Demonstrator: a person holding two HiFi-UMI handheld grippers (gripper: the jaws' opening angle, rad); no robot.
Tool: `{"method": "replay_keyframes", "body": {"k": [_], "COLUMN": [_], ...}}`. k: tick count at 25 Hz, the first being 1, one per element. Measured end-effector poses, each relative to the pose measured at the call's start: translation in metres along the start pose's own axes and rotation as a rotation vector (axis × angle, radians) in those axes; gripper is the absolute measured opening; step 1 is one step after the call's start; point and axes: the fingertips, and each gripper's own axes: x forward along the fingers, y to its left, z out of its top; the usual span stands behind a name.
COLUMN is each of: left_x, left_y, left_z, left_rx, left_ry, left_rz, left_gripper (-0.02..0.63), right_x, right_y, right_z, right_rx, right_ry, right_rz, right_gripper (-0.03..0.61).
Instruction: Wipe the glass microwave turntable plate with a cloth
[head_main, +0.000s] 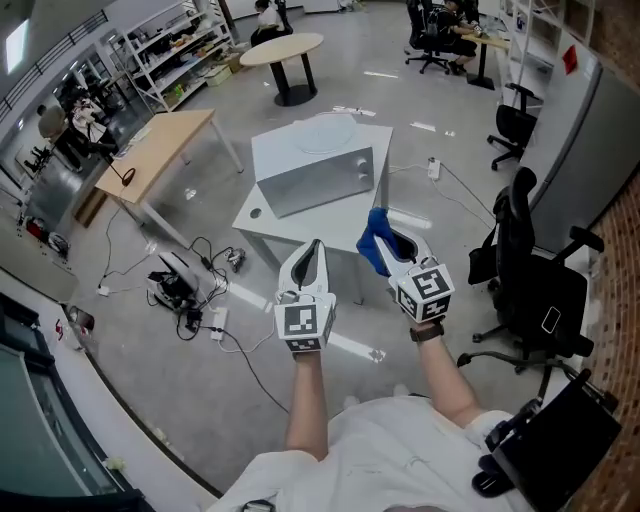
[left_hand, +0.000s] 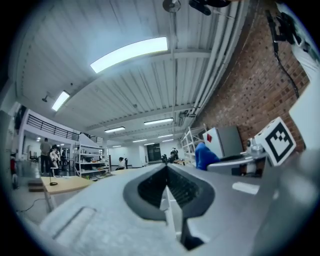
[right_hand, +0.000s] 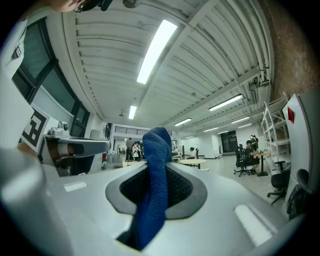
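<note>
1. The glass turntable plate (head_main: 325, 132) is faint in the head view: it is clear, and its rim is hard to trace. Both gripper views tilt up toward the ceiling and show none of it.
2. It lies flat on top of the grey microwave (head_main: 318, 180), which stands on the white tabletop (head_main: 262, 216), well apart from both grippers.
3. The blue cloth (right_hand: 156, 185) runs lengthwise along the right gripper (right_hand: 157, 165). Its rounded, nubby end rises past the tips, and its lower end is lost in the recess.
4. The right jaws are clenched on that cloth.
5. The left gripper (left_hand: 166, 169) has its jaws pressed together, with nothing between them.
</note>
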Motion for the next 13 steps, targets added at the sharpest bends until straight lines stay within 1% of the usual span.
{"method": "replay_keyframes", "body": {"k": [3,6,10,13], "left_x": [-0.016,-0.029,-0.037,-0.036], "left_y": [0.029,0.044,0.047,0.044], "left_z": [-0.014,-0.016,0.0,0.008], "left_rx": [-0.026,-0.052,-0.058,-0.056], "left_ry": [0.025,0.038,0.002,-0.005], "left_rz": [0.038,0.055,0.006,-0.019], "left_gripper": [0.0,0.0,0.0,0.002], "right_x": [0.009,0.015,0.019,0.02], "right_y": [0.033,0.054,0.063,0.066], "right_z": [-0.006,-0.009,0.001,0.001], "right_rx": [-0.003,-0.013,-0.017,-0.022], "right_ry": [0.01,0.025,0.001,-0.008], "right_rz": [0.04,0.062,0.061,0.058], "right_gripper": [0.077,0.077,0.077,0.077]}}
